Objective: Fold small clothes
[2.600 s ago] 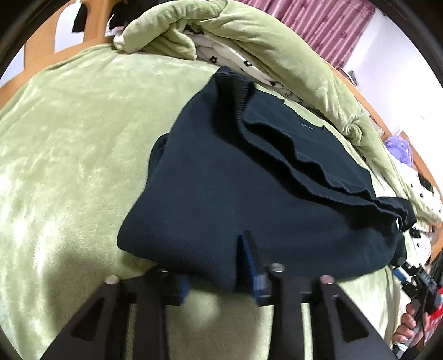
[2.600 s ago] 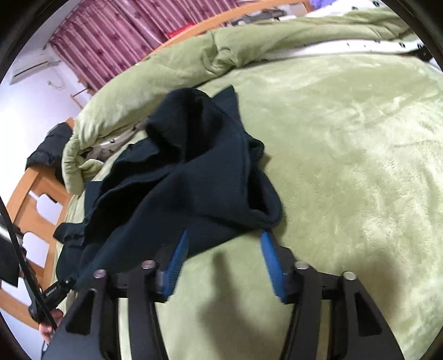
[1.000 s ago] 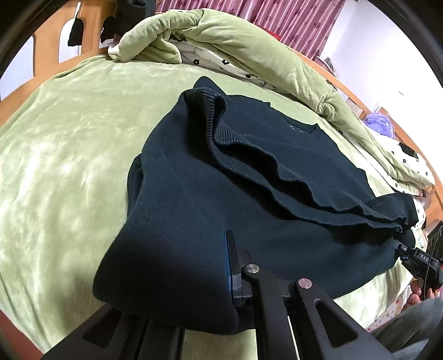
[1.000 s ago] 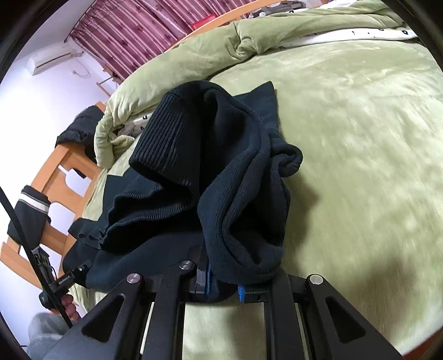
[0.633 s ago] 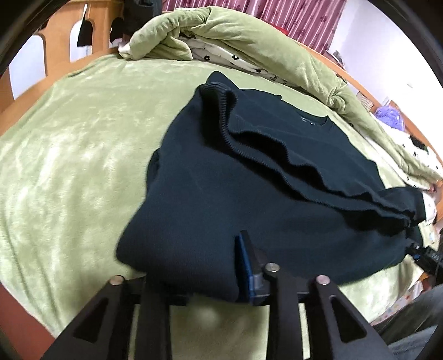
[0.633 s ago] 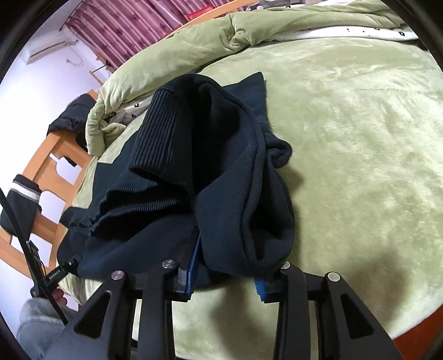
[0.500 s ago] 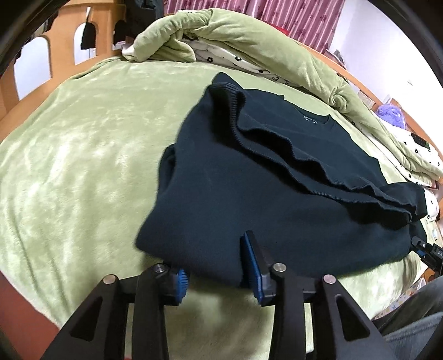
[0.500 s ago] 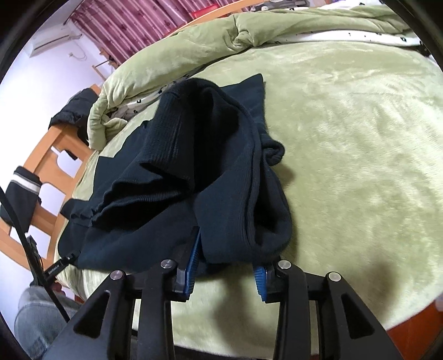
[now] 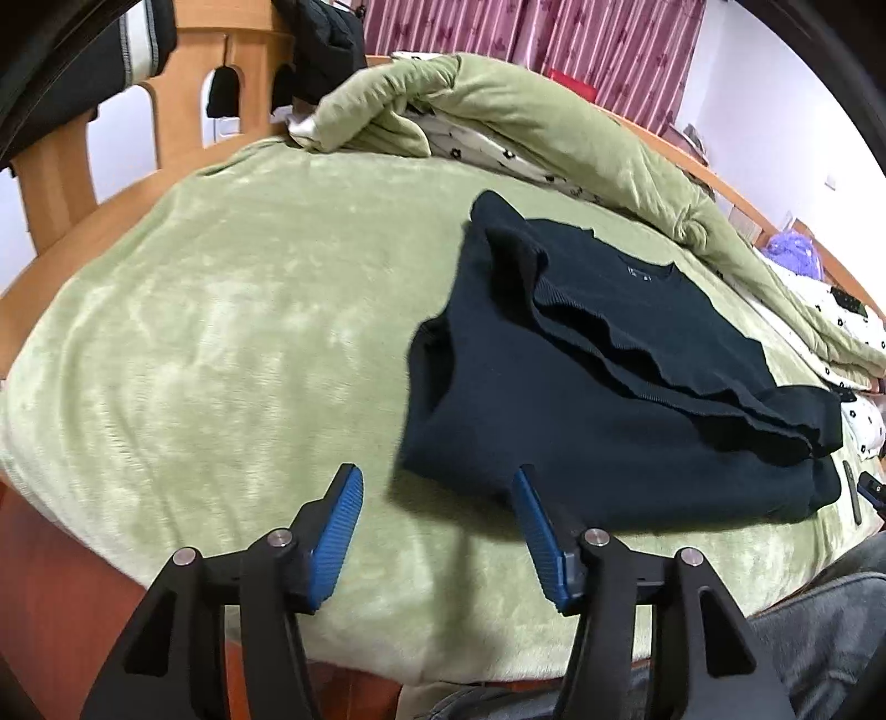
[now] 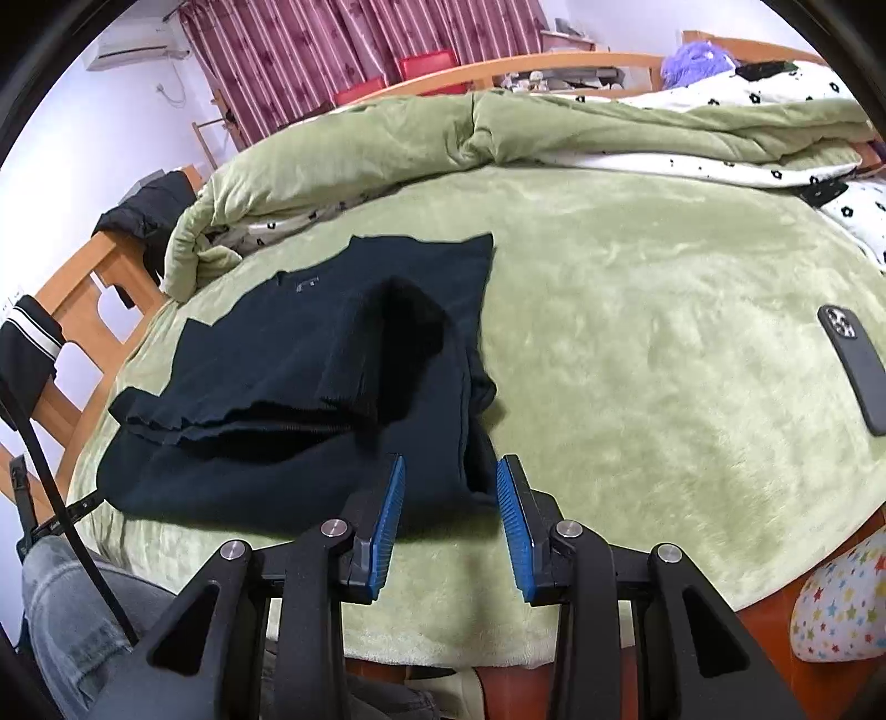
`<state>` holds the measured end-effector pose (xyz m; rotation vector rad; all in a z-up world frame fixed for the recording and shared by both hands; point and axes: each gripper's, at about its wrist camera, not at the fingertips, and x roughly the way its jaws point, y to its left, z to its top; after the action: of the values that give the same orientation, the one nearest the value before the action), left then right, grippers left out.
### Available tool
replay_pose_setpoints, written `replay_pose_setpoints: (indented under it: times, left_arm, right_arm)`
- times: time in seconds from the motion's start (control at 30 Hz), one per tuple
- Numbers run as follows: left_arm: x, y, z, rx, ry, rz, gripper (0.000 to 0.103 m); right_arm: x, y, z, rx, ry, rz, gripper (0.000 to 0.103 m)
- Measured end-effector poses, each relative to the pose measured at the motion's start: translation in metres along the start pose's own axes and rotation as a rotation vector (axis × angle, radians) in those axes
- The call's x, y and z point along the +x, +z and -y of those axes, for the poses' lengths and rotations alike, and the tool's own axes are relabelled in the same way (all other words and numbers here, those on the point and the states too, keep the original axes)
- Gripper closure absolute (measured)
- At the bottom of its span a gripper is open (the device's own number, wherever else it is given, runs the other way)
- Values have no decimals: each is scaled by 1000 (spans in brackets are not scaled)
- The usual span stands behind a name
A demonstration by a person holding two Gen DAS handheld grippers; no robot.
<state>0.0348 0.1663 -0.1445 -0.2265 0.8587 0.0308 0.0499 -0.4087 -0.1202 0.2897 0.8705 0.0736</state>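
Your left gripper point(image 9: 434, 495) is opening, empty; your right gripper point(image 10: 449, 482) stands spread; the sweater point(image 9: 581, 387) lies just beyond both.

place: home bedroom | cues: bed point(image 9: 221, 332), rumpled quilt point(image 10: 387, 138), curtains point(image 10: 310, 39), wooden bedframe point(image 9: 55, 183)

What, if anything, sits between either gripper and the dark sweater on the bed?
Nothing visible does. The left gripper, jaws opening and empty, has only bare green blanket before the dark sweater. The right gripper is open with the sweater's near edge between its pads. The phone lies off to the side.
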Motion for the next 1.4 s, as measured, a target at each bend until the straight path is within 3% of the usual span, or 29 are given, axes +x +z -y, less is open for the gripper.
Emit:
replay_pose_setpoints:
  times: [0.17,0.37,0.6,0.8,0.83,0.87,0.93,0.97,1.2,1.4]
  left_arm:
    - [-3,12,0,-19,-53,5,47]
    - [14,48,25,-50,-152,22,47]
    - [48,79,49,-41,-189,0,47]
    - [78,94,46,-98,-185,-36,49]
    - [81,97,46,-113,-178,-33,50]
    - [83,100,45,-130,-170,-25,54]
    - [90,106,44,-154,-160,-28,85]
    - [93,109,43,-160,-164,-38,93]
    - [88,142,46,-177,-204,44,97]
    - [100,178,61,-165,-213,97,97]
  right_arm:
    - [6,12,-11,-12,28,13,52]
    - [39,31,-26,20,88,-20,51]
    - [74,47,-35,58,96,-64,51]
    - [95,58,-41,64,128,-94,51]
    - [99,60,-44,58,131,-102,54]
    - [102,61,-48,54,140,-109,65]
    - [109,68,-55,47,135,-116,80]
    - [110,72,-56,44,142,-107,86]
    - [106,117,-57,146,313,-11,89]
    - [128,154,-49,236,344,-1,89]
